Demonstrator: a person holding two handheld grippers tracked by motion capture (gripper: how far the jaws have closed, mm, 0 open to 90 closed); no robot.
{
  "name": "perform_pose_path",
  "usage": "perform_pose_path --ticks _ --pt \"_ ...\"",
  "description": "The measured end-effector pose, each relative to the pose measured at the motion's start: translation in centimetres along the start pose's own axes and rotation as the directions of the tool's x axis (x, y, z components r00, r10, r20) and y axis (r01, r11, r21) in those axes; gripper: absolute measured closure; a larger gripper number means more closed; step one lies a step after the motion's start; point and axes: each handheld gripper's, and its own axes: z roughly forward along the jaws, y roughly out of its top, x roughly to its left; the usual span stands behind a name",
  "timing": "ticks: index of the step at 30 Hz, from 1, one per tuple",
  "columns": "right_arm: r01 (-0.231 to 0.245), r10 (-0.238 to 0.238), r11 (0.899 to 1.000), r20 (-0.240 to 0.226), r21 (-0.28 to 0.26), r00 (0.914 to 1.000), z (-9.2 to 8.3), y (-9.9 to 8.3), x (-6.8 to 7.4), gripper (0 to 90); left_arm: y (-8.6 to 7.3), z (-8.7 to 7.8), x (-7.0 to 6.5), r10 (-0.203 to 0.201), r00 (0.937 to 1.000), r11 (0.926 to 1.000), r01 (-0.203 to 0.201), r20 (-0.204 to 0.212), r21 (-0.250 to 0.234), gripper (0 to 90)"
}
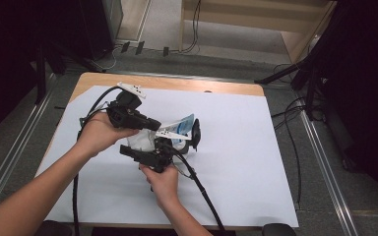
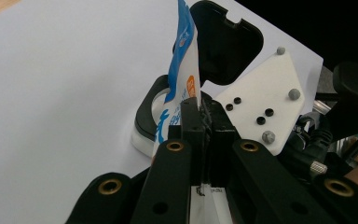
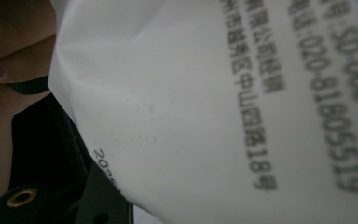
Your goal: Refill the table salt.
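white sheet covers wooden table | cables on floor behind

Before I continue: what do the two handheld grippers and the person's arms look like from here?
Both the left gripper and right gripper are black, with brass-ringed holes in the jaw links, a trailing black cable and a pale three-cornered plate studded with grey balls and black screws. Forearms bare; no sleeves or gloves visible.

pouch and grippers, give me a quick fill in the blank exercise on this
1. The left gripper is shut on the edge of the blue and white ____.
2. The container's black lid stands ____.
3. A white ____ covers the table.
4. The pouch's white back carries black printed ____.

Missing: pouch; open; sheet; text
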Motion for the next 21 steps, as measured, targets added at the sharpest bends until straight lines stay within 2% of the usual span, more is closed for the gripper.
perform_pose_path --ticks 21 --pt "-0.004 0.004 1.000 -0.004 -0.005 1.0000 0.07 0.04 0.02 54.7 0.07 -0.07 -0.04 0.001 1.0000 1.0000 0.000 -0.001 0.002 89.4"
